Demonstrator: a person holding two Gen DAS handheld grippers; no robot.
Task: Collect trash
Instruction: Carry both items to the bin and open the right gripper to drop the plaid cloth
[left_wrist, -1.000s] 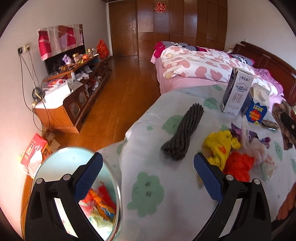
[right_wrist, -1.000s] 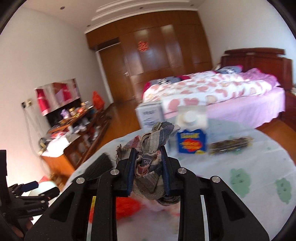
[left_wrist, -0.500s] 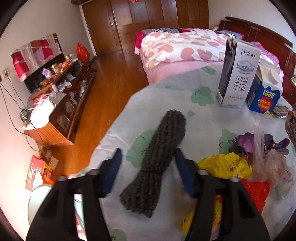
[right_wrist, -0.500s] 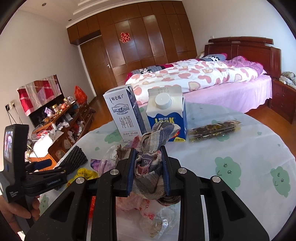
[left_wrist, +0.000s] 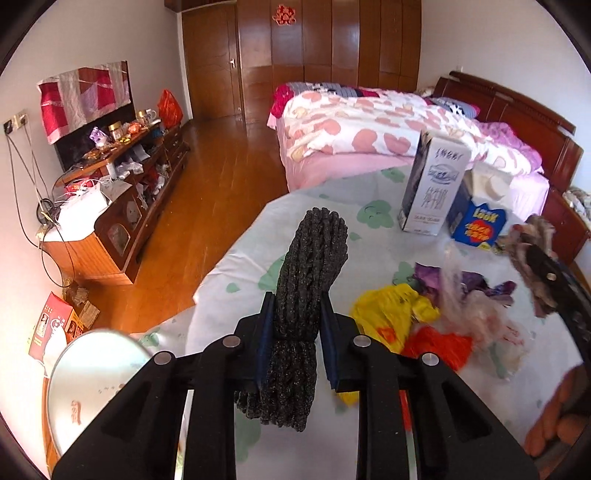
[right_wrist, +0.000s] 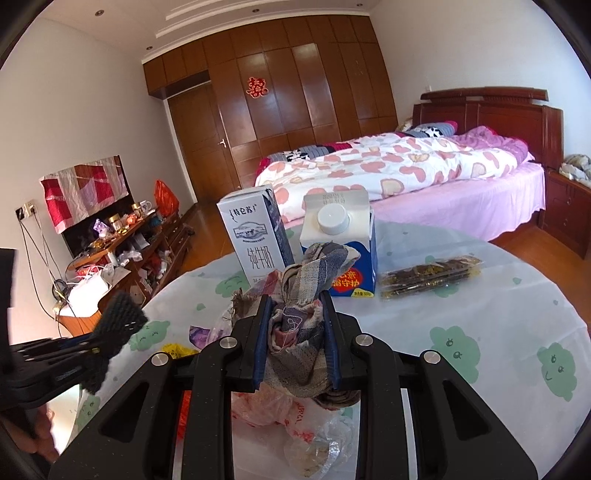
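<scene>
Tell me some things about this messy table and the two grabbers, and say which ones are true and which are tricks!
1. The left gripper has a dark knitted roll between its pads. True; its jaws are closing on it.
2. The right gripper is empty. False: it is shut on a plaid cloth.
3. Two cartons stand side by side on the table. True: a white milk carton and a blue carton with a white cap.
4. The blue carton lies on its side. False: it stands upright.
5. A yellow plastic bag lies on the table. True.
</scene>
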